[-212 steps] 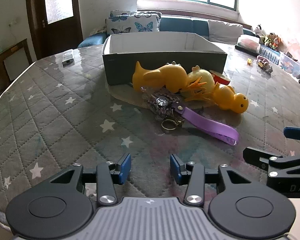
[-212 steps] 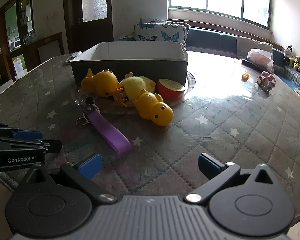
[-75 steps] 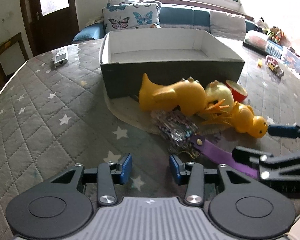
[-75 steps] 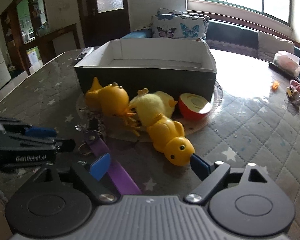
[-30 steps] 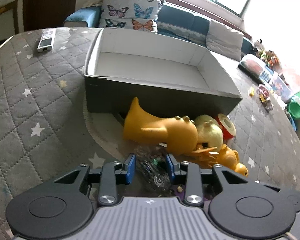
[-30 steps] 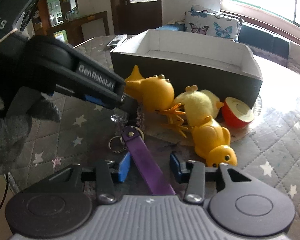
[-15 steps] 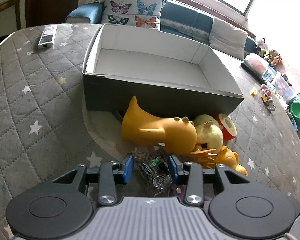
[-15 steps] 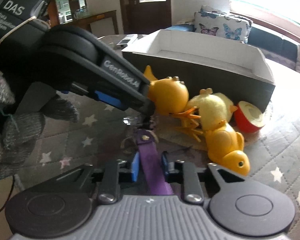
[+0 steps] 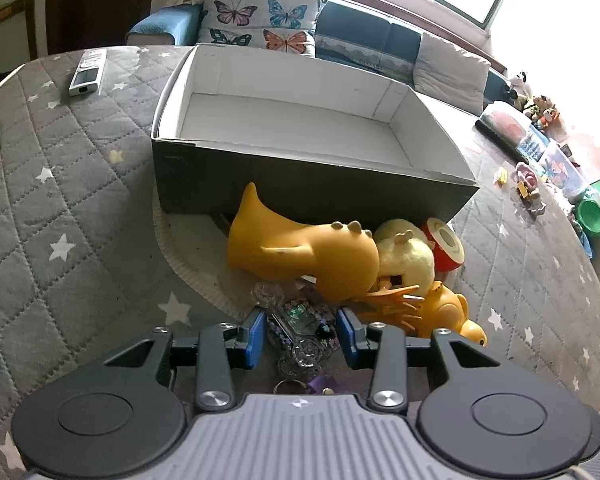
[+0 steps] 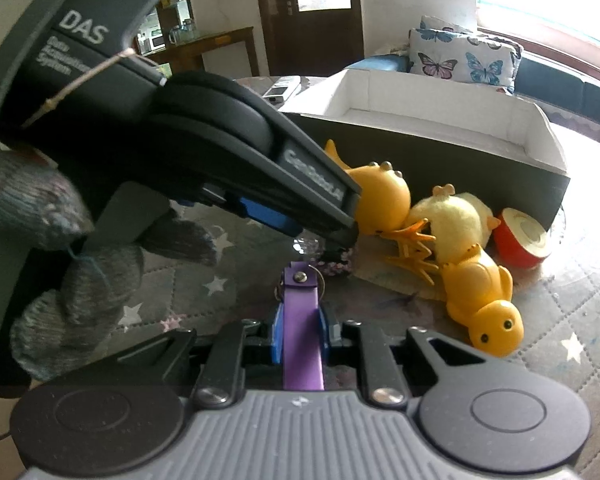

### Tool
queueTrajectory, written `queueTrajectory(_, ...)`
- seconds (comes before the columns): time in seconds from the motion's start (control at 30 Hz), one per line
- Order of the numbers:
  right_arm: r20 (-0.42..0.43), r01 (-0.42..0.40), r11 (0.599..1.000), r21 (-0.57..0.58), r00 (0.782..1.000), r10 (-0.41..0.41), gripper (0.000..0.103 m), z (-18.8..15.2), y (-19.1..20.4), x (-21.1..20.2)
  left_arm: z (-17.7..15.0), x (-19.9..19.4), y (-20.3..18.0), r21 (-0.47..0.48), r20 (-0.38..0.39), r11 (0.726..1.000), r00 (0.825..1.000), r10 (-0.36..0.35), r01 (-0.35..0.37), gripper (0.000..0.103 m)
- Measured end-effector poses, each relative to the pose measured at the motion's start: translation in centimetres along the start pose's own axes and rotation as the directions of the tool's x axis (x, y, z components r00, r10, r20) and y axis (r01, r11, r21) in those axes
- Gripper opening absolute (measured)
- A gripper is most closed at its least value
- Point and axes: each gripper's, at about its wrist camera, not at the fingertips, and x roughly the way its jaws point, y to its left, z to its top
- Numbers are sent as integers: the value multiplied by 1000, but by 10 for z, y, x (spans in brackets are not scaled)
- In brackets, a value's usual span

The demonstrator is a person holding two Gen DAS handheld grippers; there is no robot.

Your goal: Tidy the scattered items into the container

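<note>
Purple flat woven strap [image 10: 302,332] with metal ring, low centre of right wrist view: limp, light, no slip risk. Right tongs [image 10: 301,334] clamped on strap. Clear glittery plastic charm [image 9: 300,326] at strap's far end, low centre of left wrist view: hard, slick, probably light. Left tongs [image 9: 302,330] wide, straddling charm, pads not pressing. Best hold: charm's flat sides. Grey open cardboard box [image 9: 300,184] empty, upper centre, on quilted star-print table [image 9: 60,208].

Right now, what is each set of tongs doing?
Left tongs: open, straddling the clear keychain charm.
Right tongs: shut on the purple strap.
</note>
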Motion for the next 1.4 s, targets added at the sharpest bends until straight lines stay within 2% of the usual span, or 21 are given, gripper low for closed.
queueTrajectory(0.13, -5, 13, 1000, 5, 1000, -13, 16, 0, -1, 4, -2, -1, -2, 17, 8, 1000, 1000, 3, -3, 42)
queueTrajectory(0.23, -4, 24, 1000, 14, 1000, -24, 16, 0, -4, 4, -1, -1, 2, 11, 14, 1000, 1000, -6, 5, 38)
queueTrajectory(0.37, 0, 37, 999, 21, 999, -37, 16, 0, -7, 2, 1, -4, 6, 1, 31, 1000, 999, -15, 15, 22)
queueTrajectory(0.43, -3, 43, 999, 24, 999, -43, 16, 0, -8, 2, 2, -5, 9, -12, 37, 1000, 999, -24, 25, 17)
queueTrajectory(0.5, -8, 42, 999, 25, 999, -42, 17, -1, -8, 3, 3, -7, 11, -13, 49, 1000, 999, -20, 21, 7)
queueTrajectory(0.6, -9, 51, 998, 24, 999, -51, 20, -1, -7, 5, 4, -8, 13, -9, 54, 1000, 998, -23, 23, 6)
queueTrajectory(0.87, -15, 58, 998, 25, 998, -58, 20, 0, -5, 11, 1, -10, 15, -1, 76, 999, 997, -33, 33, 5)
queueTrajectory(0.93, -15, 53, 998, 30, 999, -53, 20, 0, -6, 10, 1, -12, 16, -7, 85, 999, 995, -45, 45, 0)
queueTrajectory(1.07, -1, 51, 998, 41, 999, -51, 22, 3, -8, 9, 3, -17, 13, 29, 95, 997, 993, -69, 66, 0)
queueTrajectory(1.17, 8, 49, 998, 45, 999, -49, 24, 5, -10, 6, 1, -17, 11, 39, 83, 997, 994, -74, 71, 3)
queueTrajectory(1.23, 7, 51, 998, 46, 999, -51, 32, 5, -12, 4, -2, -18, 10, 38, 83, 997, 994, -69, 66, 4)
queueTrajectory(1.27, 4, 51, 998, 47, 999, -51, 33, 5, -13, 3, -4, -19, 10, 37, 83, 997, 994, -65, 63, 4)
queueTrajectory(1.4, -25, 35, 998, 52, 999, -33, 32, -1, -17, 2, -11, -25, 12, 27, 77, 998, 995, -62, 61, 12)
